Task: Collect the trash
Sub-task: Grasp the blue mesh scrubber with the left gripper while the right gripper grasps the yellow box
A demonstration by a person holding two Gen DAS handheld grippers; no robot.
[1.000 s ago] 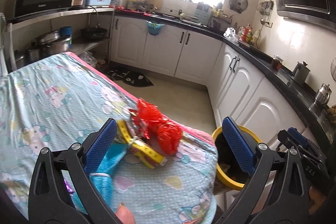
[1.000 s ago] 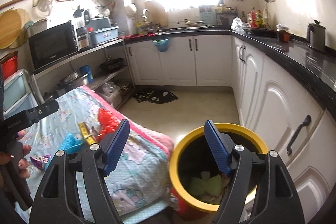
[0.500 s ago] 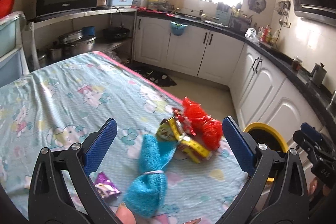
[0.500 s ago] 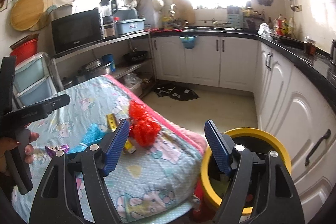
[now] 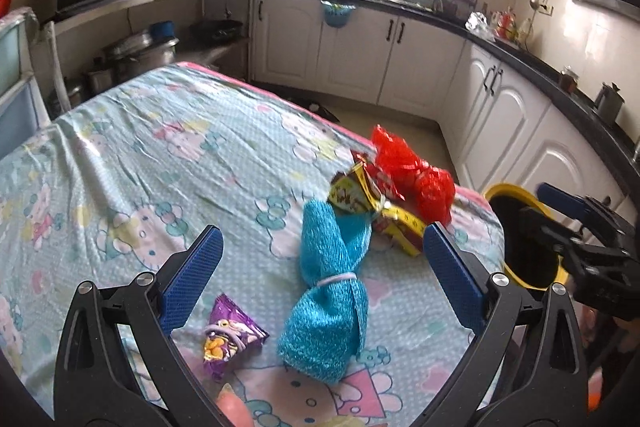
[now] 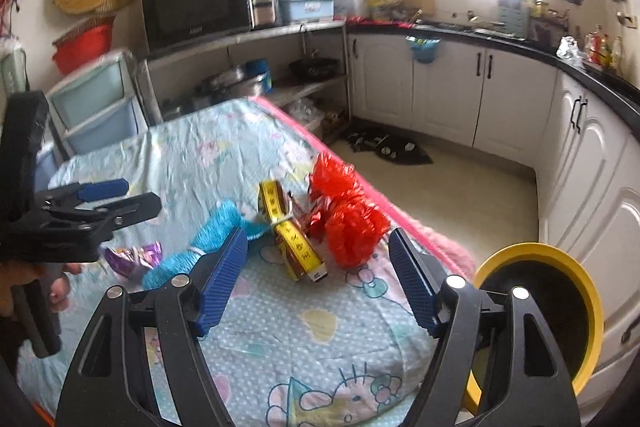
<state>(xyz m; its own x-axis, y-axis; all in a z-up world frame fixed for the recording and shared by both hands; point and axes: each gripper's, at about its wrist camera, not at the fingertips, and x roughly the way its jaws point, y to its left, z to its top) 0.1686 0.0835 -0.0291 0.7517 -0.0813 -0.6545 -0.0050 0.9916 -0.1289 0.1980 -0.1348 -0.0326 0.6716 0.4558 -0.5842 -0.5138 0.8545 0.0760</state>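
Both grippers, left gripper [image 5: 320,277] and right gripper [image 6: 316,277], are hovering spread and empty, the right's jaws just narrowing around nothing, while trash is lying clustered: red mesh ball [image 6: 348,223] at 12 o'clock, tape measure [image 6: 294,239] touching it, risking a snagged, dragged neighbour short of the bin [image 6: 588,307] at 3 o'clock.

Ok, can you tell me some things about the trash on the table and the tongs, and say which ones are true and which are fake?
1. The blue mesh bundle lies on the cartoon-print tablecloth. True.
2. The red mesh bundle is inside the yellow-rimmed bin. False: it lies on the cloth.
3. The right tongs grip the yellow tape-measure packet. False: they are open and hold nothing.
4. The left tongs are open. True.
5. The small purple wrapper lies near the blue bundle. True.
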